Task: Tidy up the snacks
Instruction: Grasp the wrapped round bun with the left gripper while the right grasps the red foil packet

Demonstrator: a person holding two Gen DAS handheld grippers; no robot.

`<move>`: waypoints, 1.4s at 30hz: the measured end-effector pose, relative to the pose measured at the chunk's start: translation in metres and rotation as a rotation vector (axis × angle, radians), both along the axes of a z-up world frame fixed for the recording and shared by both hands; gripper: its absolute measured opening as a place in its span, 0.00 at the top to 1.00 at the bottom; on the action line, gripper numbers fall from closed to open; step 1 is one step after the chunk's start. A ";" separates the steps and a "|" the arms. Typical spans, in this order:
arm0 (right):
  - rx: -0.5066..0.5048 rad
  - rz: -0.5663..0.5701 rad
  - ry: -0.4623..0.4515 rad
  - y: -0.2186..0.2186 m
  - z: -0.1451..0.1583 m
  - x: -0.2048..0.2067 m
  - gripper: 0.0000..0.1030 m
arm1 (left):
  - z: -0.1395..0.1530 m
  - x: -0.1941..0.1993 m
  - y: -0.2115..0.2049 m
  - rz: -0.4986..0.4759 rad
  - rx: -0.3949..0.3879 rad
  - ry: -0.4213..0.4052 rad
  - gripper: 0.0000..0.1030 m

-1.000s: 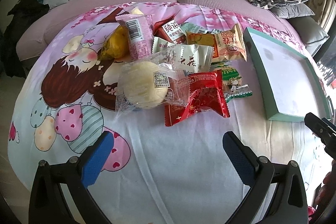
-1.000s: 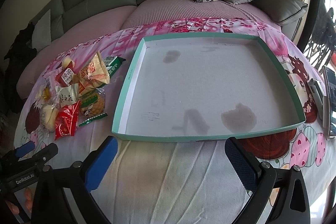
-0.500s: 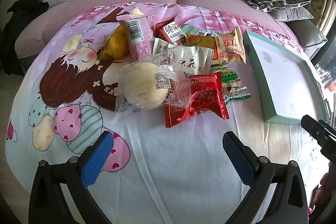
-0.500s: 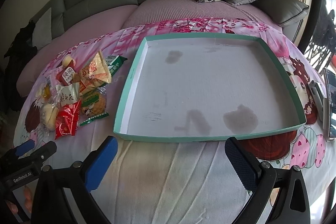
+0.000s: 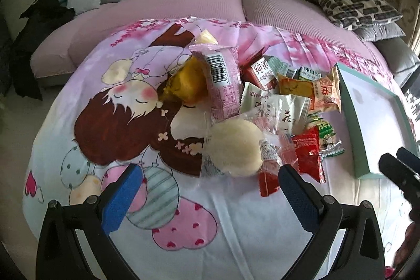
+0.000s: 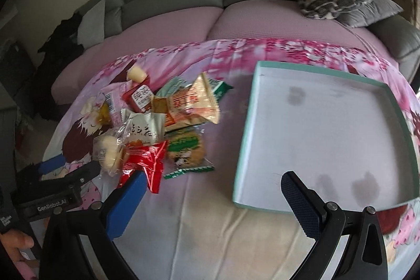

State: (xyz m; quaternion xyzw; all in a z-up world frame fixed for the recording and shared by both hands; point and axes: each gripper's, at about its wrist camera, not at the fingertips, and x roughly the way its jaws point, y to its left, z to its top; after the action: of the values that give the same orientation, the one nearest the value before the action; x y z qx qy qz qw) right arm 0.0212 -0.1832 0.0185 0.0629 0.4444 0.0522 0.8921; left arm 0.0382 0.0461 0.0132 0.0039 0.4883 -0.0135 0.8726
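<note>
While nothing is yet held, both claws are seen spread wide and empty above the cartoon-print bedsheet [image 5: 86,127]. The snack pile [image 5: 265,101] is heaped approx. mid-sheet, w/ the teal tray [image 6: 323,138] set to its right, apart from it and bare inside.

The left claw [image 5: 207,190] is pointed straight at the near edge of the pile. The round pale bun [image 5: 233,147], in a clear wrapper, is found directly ahead, centred between the blue pads and just beyond their tips; no contact is made out. Its right-hand pad [image 5: 295,194] is seen in front of the near corner of the red packet [image 5: 307,156], which overlaps the bun's wrapper on the right. The bun is roughly round, so no long axis is given; the wrapper's sealed ends are run left-right, i.e. across the claw's opening.

The right claw [image 6: 210,201] is hung over bare sheet between pile and tray, w/ the tray's near-left corner by its right pad. The left claw is judged the nearer one for the bun; a short advance fwd and a closing would be needed.
</note>
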 end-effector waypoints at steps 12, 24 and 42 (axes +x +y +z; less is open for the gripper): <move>-0.046 0.021 0.018 0.016 -0.008 0.020 0.00 | -0.022 0.038 0.000 0.026 -0.174 0.059 0.01; -0.062 0.033 0.037 0.023 -0.016 0.025 0.00 | -0.030 0.039 0.007 0.046 -0.279 0.070 0.34; -0.040 0.141 0.030 0.061 -0.018 0.028 0.00 | -0.028 0.020 0.048 0.147 -0.294 0.051 0.41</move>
State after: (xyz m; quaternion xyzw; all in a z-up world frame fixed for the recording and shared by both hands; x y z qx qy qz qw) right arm 0.0495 -0.1221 0.0007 0.0143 0.4620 0.1053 0.8805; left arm 0.0583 0.0937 -0.0151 -0.1600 0.5018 -0.0211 0.8498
